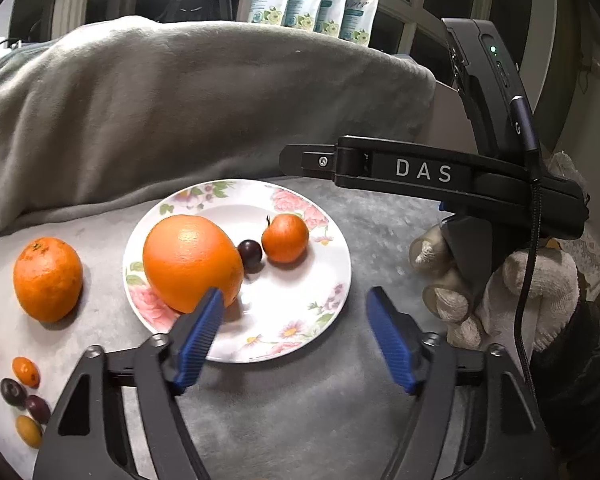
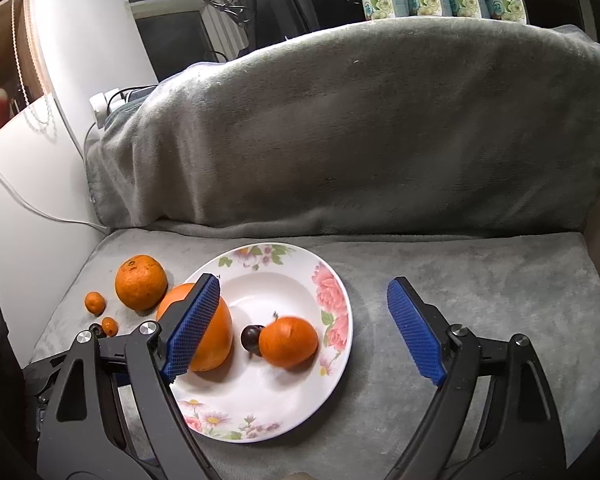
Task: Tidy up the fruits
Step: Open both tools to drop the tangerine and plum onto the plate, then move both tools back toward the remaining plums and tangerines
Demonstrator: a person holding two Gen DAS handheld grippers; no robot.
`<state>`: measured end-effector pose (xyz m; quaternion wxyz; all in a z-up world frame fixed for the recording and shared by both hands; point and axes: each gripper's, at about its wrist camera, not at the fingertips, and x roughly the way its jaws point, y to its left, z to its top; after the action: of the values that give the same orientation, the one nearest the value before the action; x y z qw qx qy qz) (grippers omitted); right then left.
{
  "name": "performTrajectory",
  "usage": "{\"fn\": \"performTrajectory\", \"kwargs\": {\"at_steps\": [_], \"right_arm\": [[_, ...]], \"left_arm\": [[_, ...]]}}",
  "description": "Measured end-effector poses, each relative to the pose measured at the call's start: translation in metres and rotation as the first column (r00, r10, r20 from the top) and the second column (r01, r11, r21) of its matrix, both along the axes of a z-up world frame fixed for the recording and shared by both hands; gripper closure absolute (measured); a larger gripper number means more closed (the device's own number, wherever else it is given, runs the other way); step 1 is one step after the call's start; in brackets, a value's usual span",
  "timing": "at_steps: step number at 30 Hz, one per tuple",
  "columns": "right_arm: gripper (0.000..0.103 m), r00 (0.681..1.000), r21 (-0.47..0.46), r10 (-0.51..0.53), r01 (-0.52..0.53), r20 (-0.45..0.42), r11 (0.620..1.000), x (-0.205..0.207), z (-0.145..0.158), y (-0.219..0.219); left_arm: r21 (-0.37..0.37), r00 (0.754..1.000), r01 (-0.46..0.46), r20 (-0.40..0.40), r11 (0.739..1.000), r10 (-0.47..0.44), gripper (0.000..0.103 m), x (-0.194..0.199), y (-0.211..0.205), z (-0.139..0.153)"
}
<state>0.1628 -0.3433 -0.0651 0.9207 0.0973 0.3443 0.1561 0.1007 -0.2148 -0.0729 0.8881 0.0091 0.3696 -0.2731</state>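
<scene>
**Both grippers spread wide over the fruit plate**

Centrally in both views sits the floral plate [image 1: 332, 280] on a grey cushioned seat [image 1: 340, 420] covered by a grey blanket [image 1: 200, 112]. On the plate lie a large orange [image 1: 192, 262], a dark grape [image 1: 249, 253] touching it, and a small tangerine [image 1: 285, 238] just beside the grape.

The left gripper [image 1: 296, 336] fills the lower part of the left wrist view, its blue pads apart and holding nothing; the left-hand pad overlaps the near edge of the large orange, though contact cannot be told. The other pad hangs past the plate's right rim.

The right gripper [image 2: 304, 328] is likewise spread with nothing between its pads; in its own view the left-hand pad crosses in front of the large orange, and the small tangerine and grape lie between the two pads.

At the left of the plate, off it, rest a second orange [image 1: 47, 278] and, lower left, several small fruits [image 1: 26, 372]. A gloved hand [image 1: 536, 296] grips the right gripper's handle at the right of the frame.
</scene>
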Motion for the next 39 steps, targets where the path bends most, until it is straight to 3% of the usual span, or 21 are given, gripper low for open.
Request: {"fn": "performTrajectory", "kwargs": {"at_steps": [23,30,39], "right_arm": [[0.014,0.999,0.016,-0.022,0.021,0.049,1.0,-0.033,0.029,0.014],[0.014,0.997,0.042,0.01,-0.013,0.077,0.999,-0.051,0.043,0.032],[0.014,0.986,-0.011,0.12,-0.12,0.119,0.993,-0.074,0.056,0.083]], "left_arm": [[-0.075,0.999,-0.033,0.026,0.997,0.035,0.024,-0.024,0.049,0.026],[-0.098,0.996,-0.074,0.048,0.992,0.079,0.024,-0.035,0.09,0.038],[-0.103,0.982,-0.181,0.043,0.978,0.187,0.024,-0.041,0.169,0.039]]}}
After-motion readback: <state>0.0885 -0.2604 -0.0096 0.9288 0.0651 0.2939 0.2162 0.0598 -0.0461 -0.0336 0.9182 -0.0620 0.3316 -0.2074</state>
